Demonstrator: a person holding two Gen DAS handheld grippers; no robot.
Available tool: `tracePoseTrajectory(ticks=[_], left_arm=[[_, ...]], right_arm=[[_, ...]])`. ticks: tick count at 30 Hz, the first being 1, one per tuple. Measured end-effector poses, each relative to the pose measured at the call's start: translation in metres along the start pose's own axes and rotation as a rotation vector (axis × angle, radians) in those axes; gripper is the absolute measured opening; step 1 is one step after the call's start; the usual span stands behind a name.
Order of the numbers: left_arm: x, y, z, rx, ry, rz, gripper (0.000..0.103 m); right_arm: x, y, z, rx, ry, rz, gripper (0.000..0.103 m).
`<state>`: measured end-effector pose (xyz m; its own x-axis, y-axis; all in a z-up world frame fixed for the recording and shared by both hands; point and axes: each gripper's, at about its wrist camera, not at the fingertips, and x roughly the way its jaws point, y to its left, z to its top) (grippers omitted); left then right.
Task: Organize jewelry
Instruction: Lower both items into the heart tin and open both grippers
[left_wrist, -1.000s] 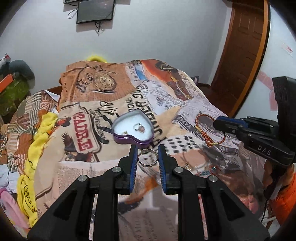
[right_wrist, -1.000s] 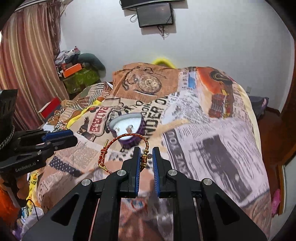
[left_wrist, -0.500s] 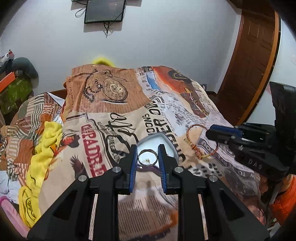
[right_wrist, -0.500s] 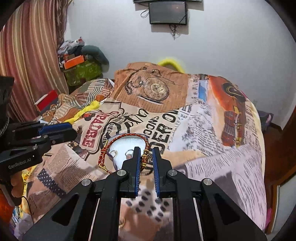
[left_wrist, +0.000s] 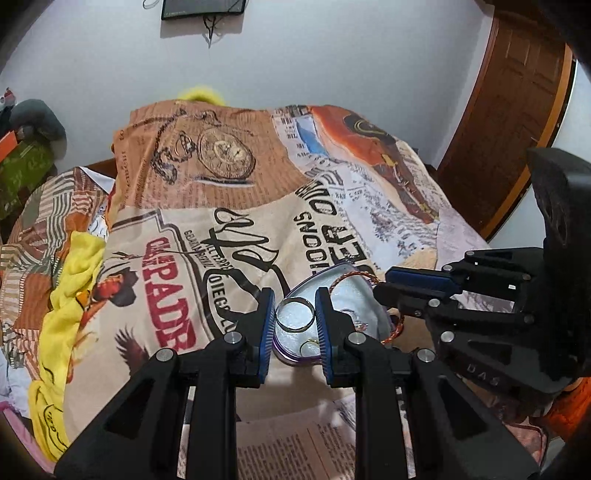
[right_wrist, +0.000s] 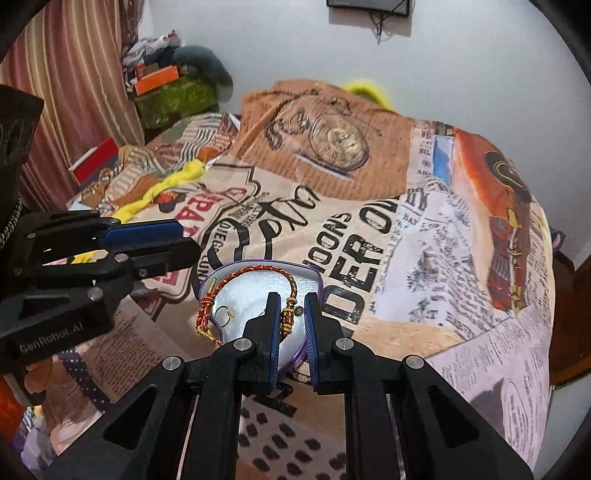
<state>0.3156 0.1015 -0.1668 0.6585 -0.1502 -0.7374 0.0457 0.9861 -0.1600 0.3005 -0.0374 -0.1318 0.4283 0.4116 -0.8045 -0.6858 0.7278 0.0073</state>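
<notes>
A purple heart-shaped box (left_wrist: 347, 286) with a white lining lies open on the printed bedspread; it also shows in the right wrist view (right_wrist: 255, 291). My left gripper (left_wrist: 294, 314) is shut on a silver ring (left_wrist: 294, 314) and holds it over the box. My right gripper (right_wrist: 290, 316) holds a red and gold braided bracelet (right_wrist: 258, 275) by its gold clasp, its jaws a little wider apart than before; the loop hangs over the box. A small ring (right_wrist: 224, 314) lies inside the box. Each gripper shows in the other's view, the right one (left_wrist: 417, 284) and the left one (right_wrist: 147, 236).
The bedspread (left_wrist: 221, 206) covers the whole bed. A yellow cloth (left_wrist: 70, 288) lies along its left side. Piled clutter (right_wrist: 173, 85) and a striped curtain (right_wrist: 74, 92) stand at the far left. A wooden door (left_wrist: 513, 110) is at the right.
Both grippers have moved forward over the heart box, carrying the ring and the bracelet. The right jaws have parted slightly around the bracelet's clasp.
</notes>
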Motion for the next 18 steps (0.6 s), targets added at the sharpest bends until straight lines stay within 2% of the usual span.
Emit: tracePoseTrajectory(ticks=[9, 18], left_arm=[[0.023, 0.002, -0.003, -0.002, 0.044, -0.006, 0.021], [0.031, 0.004, -0.003, -0.009, 0.062, -0.015, 0.021]], right_arm=[[0.023, 0.002, 0.005, -0.039, 0.054, -0.023, 0.011], [0.024, -0.003, 0.008, -0.006, 0.077, 0.019, 0.012]])
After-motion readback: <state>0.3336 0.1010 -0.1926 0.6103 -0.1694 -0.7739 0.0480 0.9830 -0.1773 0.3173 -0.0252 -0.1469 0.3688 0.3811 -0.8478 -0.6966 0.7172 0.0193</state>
